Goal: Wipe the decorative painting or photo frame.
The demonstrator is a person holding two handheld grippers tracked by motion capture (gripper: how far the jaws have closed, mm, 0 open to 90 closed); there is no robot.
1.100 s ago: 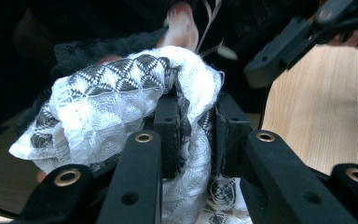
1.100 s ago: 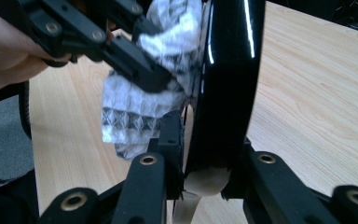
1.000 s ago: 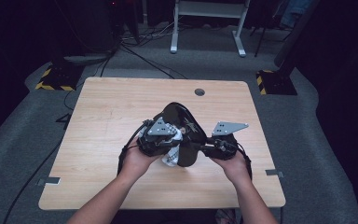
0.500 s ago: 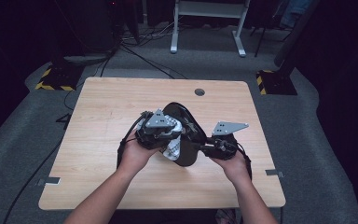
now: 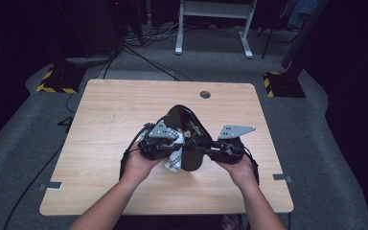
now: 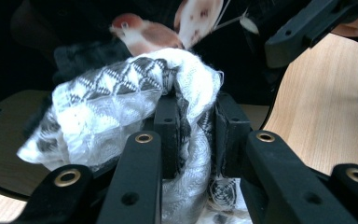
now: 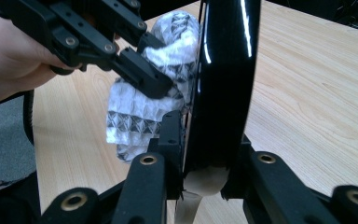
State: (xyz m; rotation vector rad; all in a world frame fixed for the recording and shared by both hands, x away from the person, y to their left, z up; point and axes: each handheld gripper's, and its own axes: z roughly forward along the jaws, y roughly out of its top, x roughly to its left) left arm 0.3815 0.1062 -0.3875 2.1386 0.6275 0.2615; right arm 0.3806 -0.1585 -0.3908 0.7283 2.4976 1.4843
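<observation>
Starting at our left, the left gripper (image 5: 172, 149) has its jaws pinched on a bunched white cloth (image 6: 121, 98) with a dark woven pattern; in the left gripper view the fabric is squeezed between the two pads and spills out to the side. That wad is pressed against the inner face of a glossy black plate (image 5: 188, 134), which we hold up on edge above the middle of the wooden table (image 5: 110, 110), nearer the person's side. The plate's face carries a painted bird and butterfly, seen in the left gripper view just past the cloth. To our right, the right gripper (image 7: 205, 154) is clamped on the plate's rim, one pad on each face, so the plate stands nearly upright with its long axis running away from that gripper. The relation that matters for the wipe, as we judge it, is that the cloth lies on the plate's left face, directly across from our left hand (image 5: 139, 165), which is the nearer one. Hidden from us: the contact patch between cloth and plate, the plate's far face, and whether its lower edge touches the table.
</observation>
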